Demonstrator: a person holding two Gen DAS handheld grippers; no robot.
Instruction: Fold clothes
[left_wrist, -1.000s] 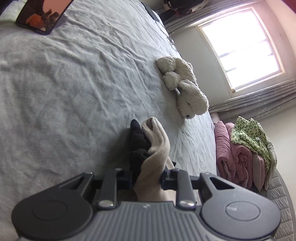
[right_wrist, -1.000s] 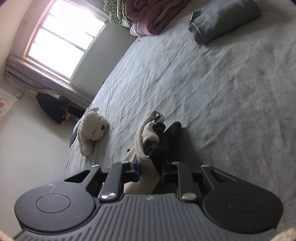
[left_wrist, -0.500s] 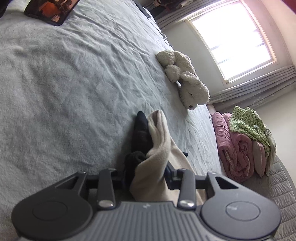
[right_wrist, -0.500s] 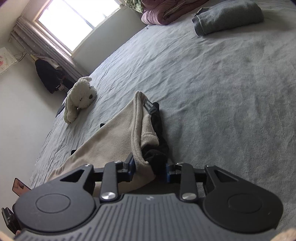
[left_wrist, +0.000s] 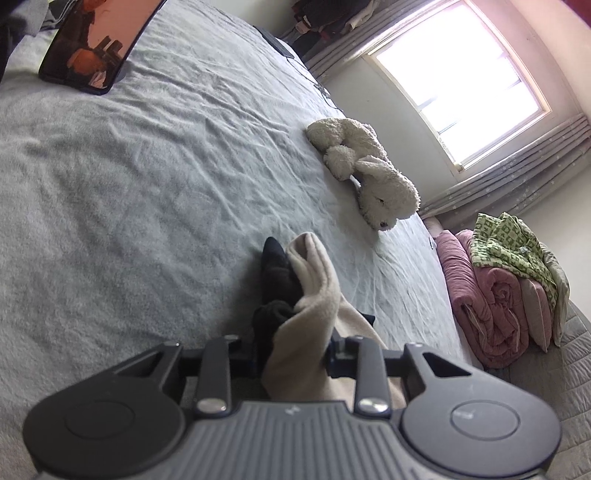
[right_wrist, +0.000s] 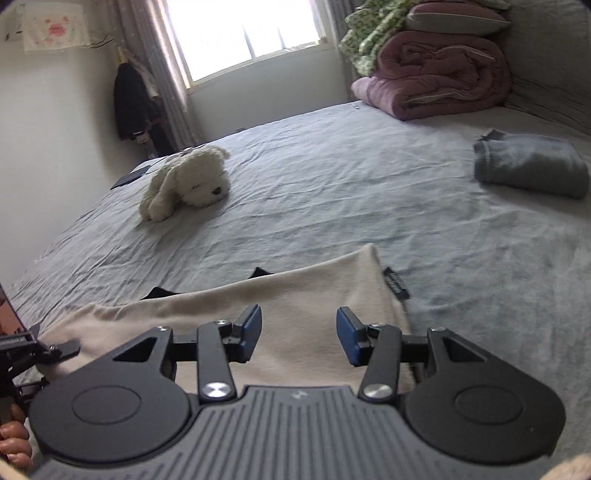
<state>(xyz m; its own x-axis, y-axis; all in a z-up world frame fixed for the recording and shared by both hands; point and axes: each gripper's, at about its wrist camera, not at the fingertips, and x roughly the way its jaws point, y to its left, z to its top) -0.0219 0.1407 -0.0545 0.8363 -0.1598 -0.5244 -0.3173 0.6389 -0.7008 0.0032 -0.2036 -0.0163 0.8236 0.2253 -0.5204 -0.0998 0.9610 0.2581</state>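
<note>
The left gripper pinches a bunched fold of the beige garment, whose black lining shows at the pinch; its jaws have just been closing, with the cloth between them. The right gripper stands spread above the flat part of that same beige garment, its blue pads pressing on nothing; its jaws opened within the last second and are now clear of the cloth. The garment lies spread on the bed, its near edge under the right gripper, a small dark label at its right corner. At the left edge of the right wrist view a person's fingers grip the handle of the other tool. Beyond the garment, further up the bed, a white plush dog lies on its side. To the right of the garment, well apart from it, sits a folded grey garment. Past that, at the head of the bed, a rolled pink quilt carries a green patterned cloth. To the left of the garment, a tablet lies far off on the bed. Behind the plush dog is a bright window.
</note>
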